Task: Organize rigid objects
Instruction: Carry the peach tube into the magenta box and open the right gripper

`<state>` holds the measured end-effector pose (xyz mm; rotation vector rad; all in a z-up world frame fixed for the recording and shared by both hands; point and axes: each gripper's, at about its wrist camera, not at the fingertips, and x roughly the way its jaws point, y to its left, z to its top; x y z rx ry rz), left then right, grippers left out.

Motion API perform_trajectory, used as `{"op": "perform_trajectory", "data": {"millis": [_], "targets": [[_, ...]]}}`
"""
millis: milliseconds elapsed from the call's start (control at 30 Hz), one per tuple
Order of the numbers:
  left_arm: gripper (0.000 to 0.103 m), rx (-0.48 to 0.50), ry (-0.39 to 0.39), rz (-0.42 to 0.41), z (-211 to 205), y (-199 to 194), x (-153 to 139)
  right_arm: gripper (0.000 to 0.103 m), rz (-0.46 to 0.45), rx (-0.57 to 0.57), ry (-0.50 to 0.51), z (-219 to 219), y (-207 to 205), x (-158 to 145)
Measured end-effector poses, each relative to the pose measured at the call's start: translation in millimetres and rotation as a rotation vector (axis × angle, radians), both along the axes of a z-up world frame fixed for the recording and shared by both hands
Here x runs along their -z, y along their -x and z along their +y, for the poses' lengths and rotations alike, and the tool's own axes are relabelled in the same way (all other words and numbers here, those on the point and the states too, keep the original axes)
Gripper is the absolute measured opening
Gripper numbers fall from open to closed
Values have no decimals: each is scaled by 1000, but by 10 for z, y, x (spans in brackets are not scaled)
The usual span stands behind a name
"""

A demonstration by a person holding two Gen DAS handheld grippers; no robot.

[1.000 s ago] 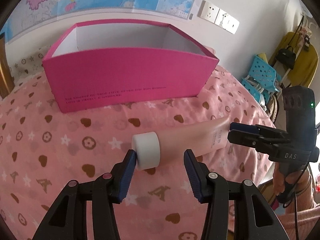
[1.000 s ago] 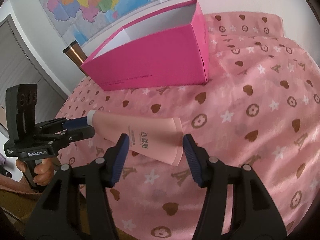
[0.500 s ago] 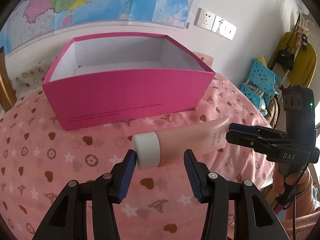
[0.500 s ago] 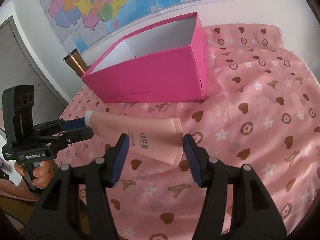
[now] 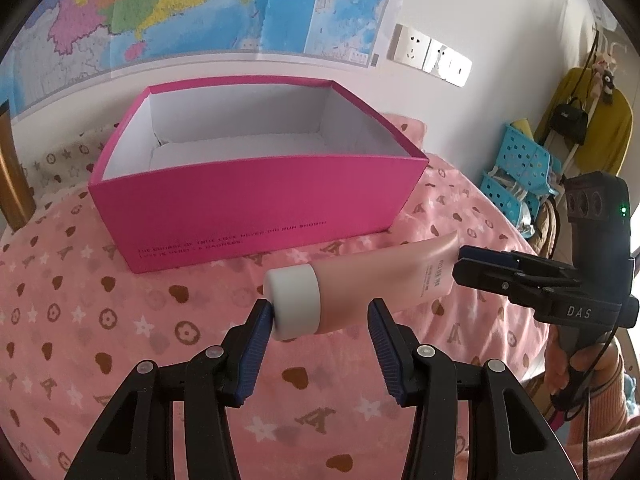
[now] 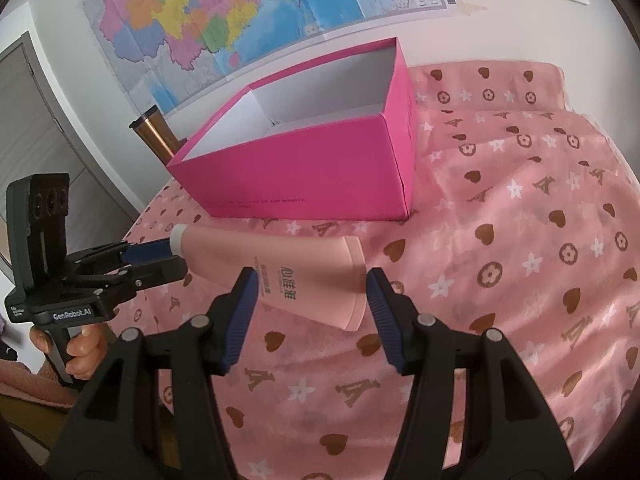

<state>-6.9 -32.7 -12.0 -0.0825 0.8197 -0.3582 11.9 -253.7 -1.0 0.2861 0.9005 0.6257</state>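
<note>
pink tube with white cap held clear of the pink patterned cloth, lying roughly level, spanning both grippers.

left gripper: jaws narrow, around the cap end. its left pad touches the cap; the right pad appears to stand just off the tube body, though the lens bends that edge, so contact there is uncertain.

right gripper: jaws set moderately wide, around the flat crimped end of the tube. left pad meets the printed face; right pad sits just beside the crimp edge.

magenta box, open top, white inside, stands on the cloth at 12 o'clock from the tube, near but apart. nothing visible inside it.

hand grips the left tool's handle at 8 o'clock in the right wrist view.
</note>
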Motion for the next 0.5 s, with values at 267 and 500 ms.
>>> {"op": "perform_trajectory", "data": {"millis": [267,500], "targets": [[49,-3,4,-24,1,-43,-95,59,-37,0,0,-10,-55,-120],[49,-3,-5,-64,-7,-104,-217,59,-81,4,8,-26,-128,-264]]}}
